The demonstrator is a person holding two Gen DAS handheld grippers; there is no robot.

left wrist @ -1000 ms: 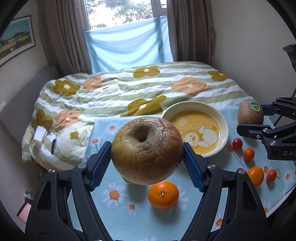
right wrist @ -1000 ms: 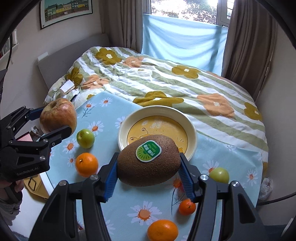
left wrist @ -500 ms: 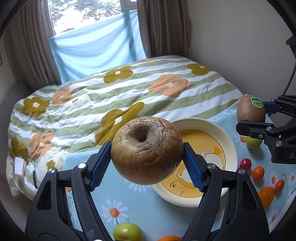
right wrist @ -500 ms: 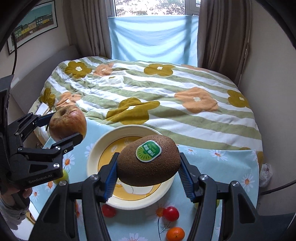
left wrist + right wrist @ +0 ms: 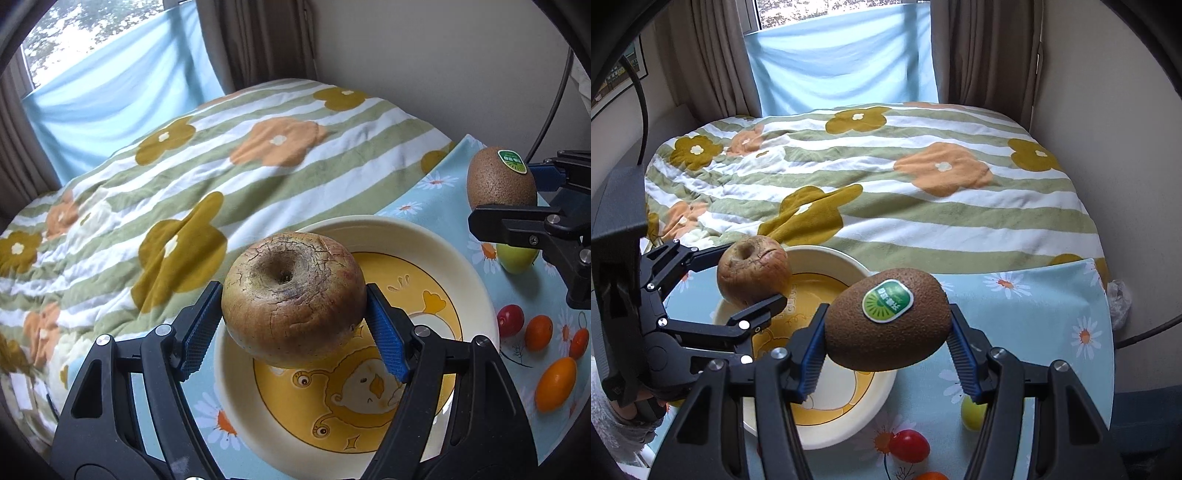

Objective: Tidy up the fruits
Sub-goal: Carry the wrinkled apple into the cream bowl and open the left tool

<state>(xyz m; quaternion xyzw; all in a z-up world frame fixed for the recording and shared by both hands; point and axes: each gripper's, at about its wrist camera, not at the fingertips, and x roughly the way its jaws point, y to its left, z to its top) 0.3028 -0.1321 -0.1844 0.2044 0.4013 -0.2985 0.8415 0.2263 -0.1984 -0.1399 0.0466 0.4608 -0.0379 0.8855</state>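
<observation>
Left wrist view: a wrinkled, cracked brown apple (image 5: 293,297) is clamped between the blue ribbed pads of the left gripper (image 5: 295,325) and is held above the cream bowl with a yellow cartoon bottom (image 5: 476,280). The bowl is set on a light blue tablecloth printed with daisies (image 5: 439,184). At the right edge, a fuzzy brown kiwi with a green sticker (image 5: 498,181) is seen grasped in the right gripper (image 5: 517,199). A small green fruit (image 5: 515,258) is partly hidden under that gripper, and a red cherry tomato (image 5: 510,320) and an oval orange tomato (image 5: 555,384) are scattered on the cloth beside the bowl.

From the right wrist view, the kiwi is pinched end to end between the right gripper's pads, over the bowl's near rim. The apple is carried at the left, over the bowl's far side. A green-and-white striped quilt with orange and mustard flowers (image 5: 886,177) is spread behind the table.
</observation>
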